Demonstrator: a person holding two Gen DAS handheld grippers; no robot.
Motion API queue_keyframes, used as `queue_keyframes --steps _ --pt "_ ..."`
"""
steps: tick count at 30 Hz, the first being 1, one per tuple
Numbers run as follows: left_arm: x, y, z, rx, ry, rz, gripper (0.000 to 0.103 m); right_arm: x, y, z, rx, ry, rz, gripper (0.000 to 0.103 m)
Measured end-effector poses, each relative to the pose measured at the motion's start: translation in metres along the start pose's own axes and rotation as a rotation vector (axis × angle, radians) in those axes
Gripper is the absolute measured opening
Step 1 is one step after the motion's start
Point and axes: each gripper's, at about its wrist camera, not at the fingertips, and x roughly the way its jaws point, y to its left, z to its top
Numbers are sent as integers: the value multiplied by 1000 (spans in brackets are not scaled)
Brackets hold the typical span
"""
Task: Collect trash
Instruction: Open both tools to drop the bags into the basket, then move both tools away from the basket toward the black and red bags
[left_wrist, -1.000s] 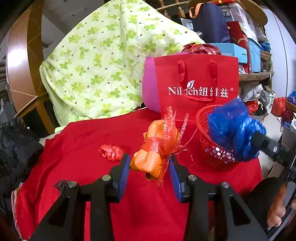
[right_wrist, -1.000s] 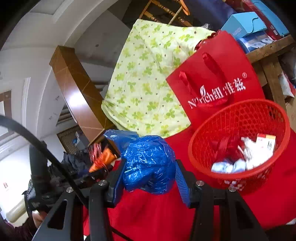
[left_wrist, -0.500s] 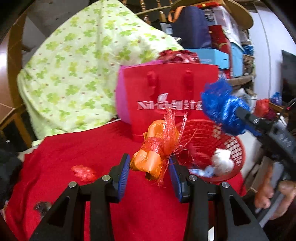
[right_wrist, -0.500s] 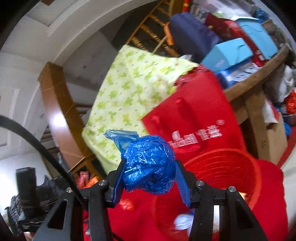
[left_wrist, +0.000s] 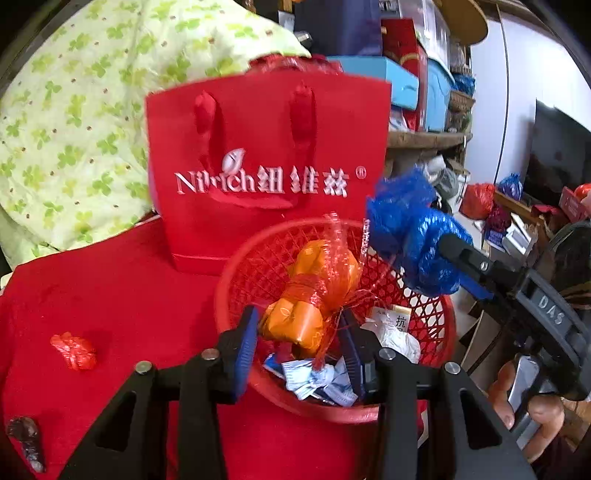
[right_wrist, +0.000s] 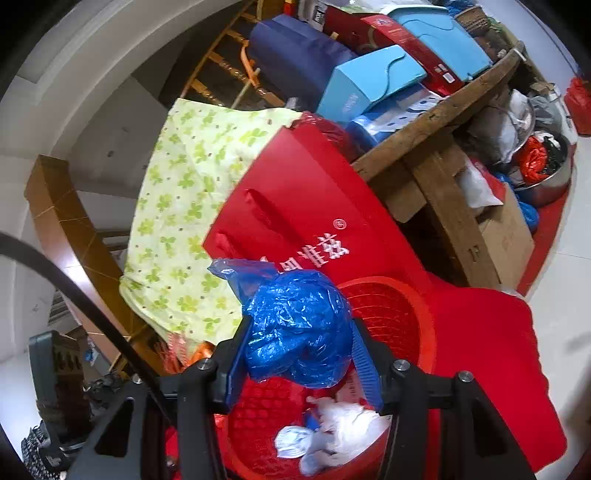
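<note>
My left gripper (left_wrist: 299, 336) is shut on an orange wrapper with red cellophane (left_wrist: 314, 295) and holds it above the red mesh basket (left_wrist: 243, 280). My right gripper (right_wrist: 299, 354) is shut on a crumpled blue plastic bag (right_wrist: 299, 328), over the same basket (right_wrist: 406, 317). The bag and right gripper also show in the left wrist view (left_wrist: 413, 236), at the basket's right rim. White and blue wrappers (left_wrist: 321, 376) lie inside the basket. A red crumpled wrapper (left_wrist: 74, 350) and a dark scrap (left_wrist: 26, 435) lie on the red cloth (left_wrist: 110, 295).
A red paper gift bag (left_wrist: 266, 166) stands right behind the basket. A green clover quilt (left_wrist: 74, 110) is piled at the back left. A wooden shelf (right_wrist: 424, 147) with boxes stands at the right, with clutter and a cardboard box below.
Both grippers moved from beside the basket to above it, still carrying their trash. The left gripper swung right; the red wrapper on the cloth now lies far left.
</note>
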Motion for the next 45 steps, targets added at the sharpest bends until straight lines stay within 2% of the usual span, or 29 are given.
queue_keyframes --steps 2,5,11,18,25,34,45 --pt "11 -5 -2 11 24 3 50 5 -6 -1 8 23 -13 58" --pt "18 -7 -7 20 43 12 65 16 -13 -2 32 68 -25 68" --pt "7 2 -17 18 29 54 65 15 -11 -4 9 64 -25 68" --pt "-20 21 -28 19 0 173 68 16 14 -12 -112 48 -40 68" --pt "-46 44 -40 -18 -19 250 69 20 38 -22 -202 36 -32 68" --pt "-72 65 -53 -50 -35 313 70 24 55 -30 -255 8 -36 68" --pt "-87 98 -77 -110 -4 385 71 27 91 -46 -351 -19 4 68"
